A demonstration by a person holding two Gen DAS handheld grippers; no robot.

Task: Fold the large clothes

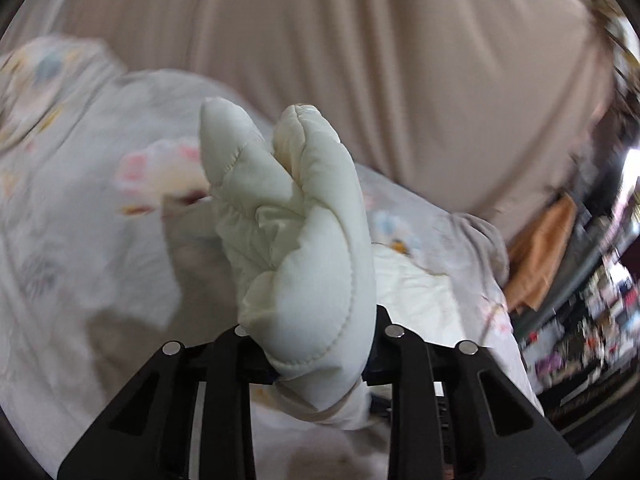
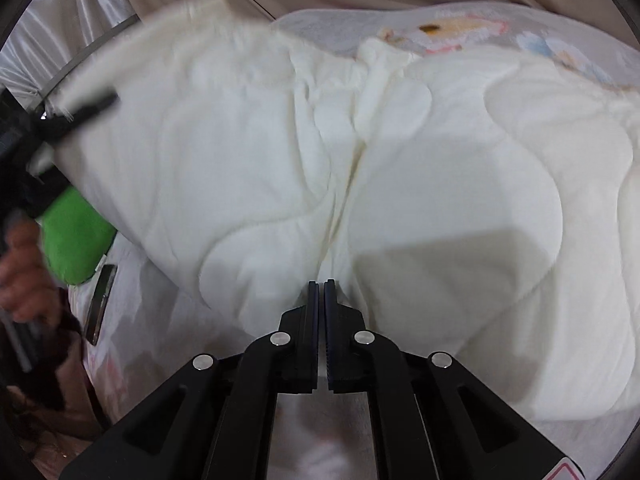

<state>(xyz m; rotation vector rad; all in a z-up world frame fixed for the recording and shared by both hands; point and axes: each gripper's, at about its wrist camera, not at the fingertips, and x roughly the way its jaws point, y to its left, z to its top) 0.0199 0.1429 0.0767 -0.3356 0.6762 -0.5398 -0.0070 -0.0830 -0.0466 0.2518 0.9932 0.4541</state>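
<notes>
A thick cream quilted cover with a floral printed side lies bunched on the bed. In the left wrist view my left gripper is shut on a padded fold of the cover, which stands up between the jaws and hides the fingertips. The right wrist view shows that same gripper at the left edge, lifting the cover's corner, with its green handle in a person's hand. My right gripper is shut, its tips at a crease in the cover. Whether cloth is pinched there I cannot tell.
A beige draped sheet fills the background behind the bed. An orange cloth and cluttered shelves stand to the right. A shiny white fabric and a metal bar show at the left.
</notes>
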